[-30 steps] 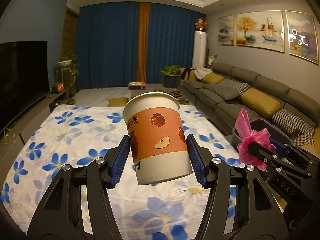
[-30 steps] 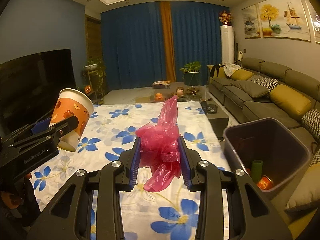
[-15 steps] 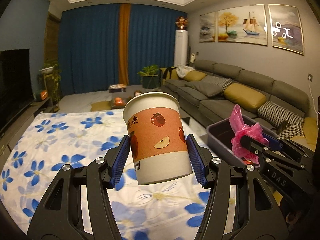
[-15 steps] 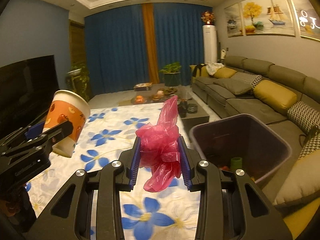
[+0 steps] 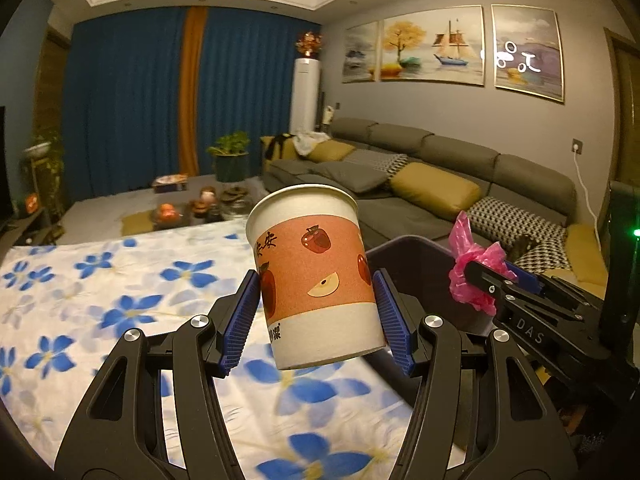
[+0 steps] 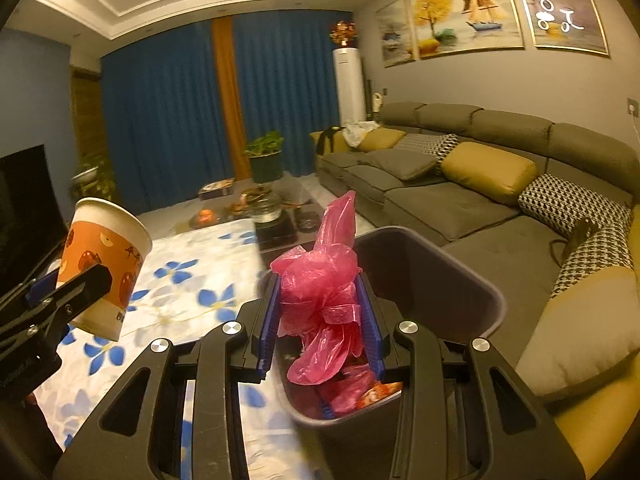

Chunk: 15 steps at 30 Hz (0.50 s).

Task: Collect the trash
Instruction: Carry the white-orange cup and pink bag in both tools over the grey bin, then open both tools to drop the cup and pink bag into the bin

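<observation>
Left tongs [image 5: 316, 320] gripping paper cup [image 5: 316, 284]; right tongs [image 6: 320, 320] gripping pink bag [image 6: 324, 300], bin [image 6: 472, 300] just beyond.

— What are the tools showing of themselves?
— The left gripper [image 5: 316, 322] is showing black skeletal arms with triangular cut-outs, silver round screws and ribbed blue pads [image 5: 240, 322].
— And the right gripper [image 6: 320, 326]?
— It is wearing the same black frame, silver screws and blue pads, with white "DAS" lettering showing on its side.
</observation>
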Motion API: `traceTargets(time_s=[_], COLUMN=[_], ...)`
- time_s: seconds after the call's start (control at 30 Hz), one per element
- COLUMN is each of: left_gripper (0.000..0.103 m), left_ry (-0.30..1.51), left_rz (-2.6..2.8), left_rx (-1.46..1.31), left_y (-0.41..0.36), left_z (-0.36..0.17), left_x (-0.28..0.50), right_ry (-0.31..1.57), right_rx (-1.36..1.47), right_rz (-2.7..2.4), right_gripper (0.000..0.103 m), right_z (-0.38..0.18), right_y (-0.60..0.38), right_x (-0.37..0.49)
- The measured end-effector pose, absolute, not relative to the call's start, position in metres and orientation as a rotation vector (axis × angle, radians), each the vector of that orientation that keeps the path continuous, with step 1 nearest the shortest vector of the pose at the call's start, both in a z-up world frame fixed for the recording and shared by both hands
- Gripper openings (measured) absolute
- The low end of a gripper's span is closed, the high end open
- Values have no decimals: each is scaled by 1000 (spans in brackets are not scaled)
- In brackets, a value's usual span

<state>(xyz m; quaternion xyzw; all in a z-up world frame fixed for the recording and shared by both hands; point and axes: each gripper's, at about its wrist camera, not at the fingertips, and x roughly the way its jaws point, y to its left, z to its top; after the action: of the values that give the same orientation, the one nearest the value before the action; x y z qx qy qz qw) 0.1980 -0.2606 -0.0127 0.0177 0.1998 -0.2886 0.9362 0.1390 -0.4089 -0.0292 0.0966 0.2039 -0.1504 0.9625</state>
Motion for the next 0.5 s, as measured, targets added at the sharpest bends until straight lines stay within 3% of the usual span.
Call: traceTargets(time_s=[0.5], left_gripper=[58], left_ry=[457], left_rz=[-705], left_rx=[22], left_y=[-326], left_z=[-42], left_x=[228], right_ry=[421], right_rx=[204], right_rz=[-357], right_gripper=[39], right_z=[-41], right_y=[-454], right_x=[153])
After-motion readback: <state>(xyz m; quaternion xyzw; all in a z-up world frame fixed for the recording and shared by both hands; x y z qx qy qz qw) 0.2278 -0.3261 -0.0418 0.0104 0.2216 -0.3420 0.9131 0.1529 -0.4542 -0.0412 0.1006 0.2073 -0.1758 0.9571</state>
